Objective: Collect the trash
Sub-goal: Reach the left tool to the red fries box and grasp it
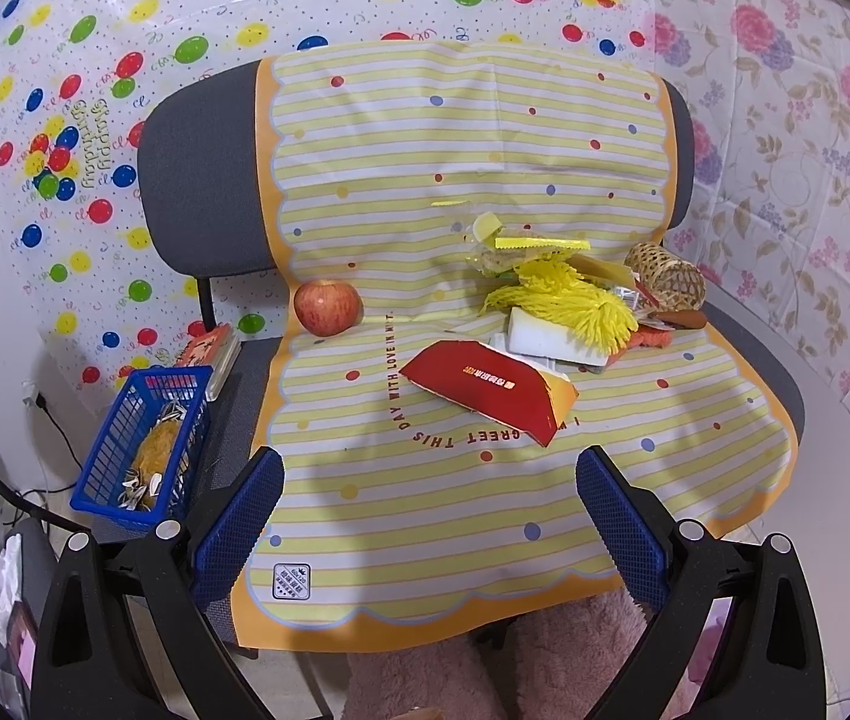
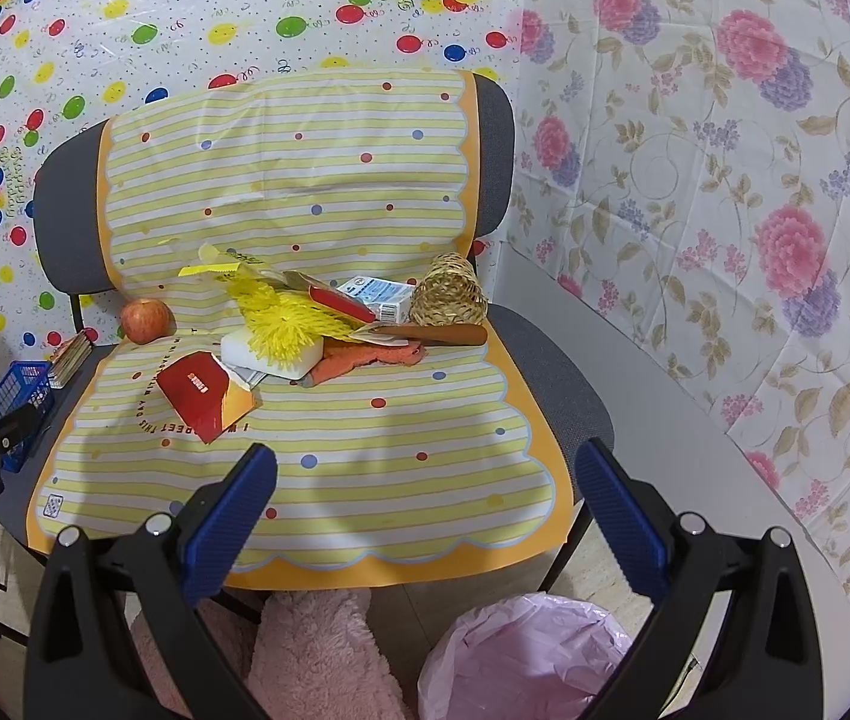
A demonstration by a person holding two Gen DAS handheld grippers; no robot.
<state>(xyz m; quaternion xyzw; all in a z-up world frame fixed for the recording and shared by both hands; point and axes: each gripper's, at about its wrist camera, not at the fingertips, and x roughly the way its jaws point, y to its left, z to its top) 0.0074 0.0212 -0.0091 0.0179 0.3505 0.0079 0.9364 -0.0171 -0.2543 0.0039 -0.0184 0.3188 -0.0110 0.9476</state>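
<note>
A pile of litter lies on a chair covered by a yellow striped sheet (image 1: 425,516). A torn red carton (image 1: 488,393) (image 2: 204,393) lies nearest me. Behind it are a white foam block (image 1: 545,336) (image 2: 272,354), yellow foam netting (image 1: 563,300) (image 2: 281,324), a yellow wrapper (image 1: 539,244), a small white carton (image 2: 380,294), a sausage (image 2: 431,333) and an orange cloth (image 2: 365,357). My left gripper (image 1: 428,474) is open above the seat's front, short of the red carton. My right gripper (image 2: 425,468) is open too, empty, over the front edge. A bin with a pink bag (image 2: 521,654) stands below it.
An apple (image 1: 328,307) (image 2: 146,319) sits at the seat's left. A woven basket (image 1: 665,282) (image 2: 449,294) lies on its side at the back right. A blue crate (image 1: 143,447) stands left of the sheet. A pink fluffy thing (image 2: 317,654) lies under the chair's front.
</note>
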